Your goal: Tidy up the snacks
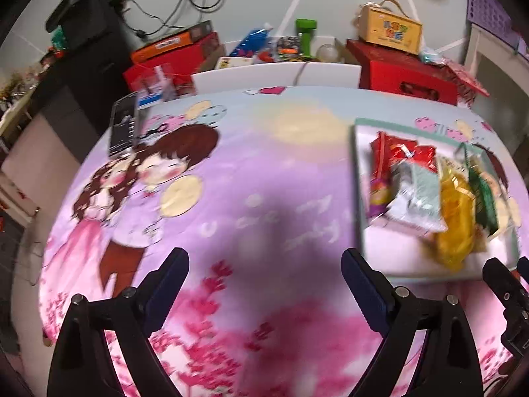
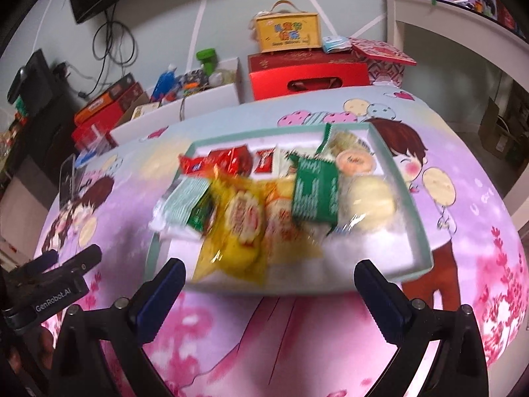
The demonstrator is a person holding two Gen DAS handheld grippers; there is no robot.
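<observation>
A shallow tray with a pale green rim (image 2: 410, 195) lies on the cartoon tablecloth and holds several snack packets: red ones (image 2: 228, 160) at the back, yellow ones (image 2: 238, 231) in front, a green packet (image 2: 315, 192) and round biscuits (image 2: 355, 162). The tray also shows at the right of the left wrist view (image 1: 358, 178). My right gripper (image 2: 267, 294) is open and empty just in front of the tray. My left gripper (image 1: 264, 284) is open and empty over bare cloth, left of the tray.
A dark phone-like object (image 1: 124, 125) lies at the table's far left edge. Behind the table stand red boxes (image 2: 309, 76), a yellow case with a handle (image 2: 286, 33) and a white box of clutter (image 2: 198, 96). A white shelf (image 2: 463, 33) is at the right.
</observation>
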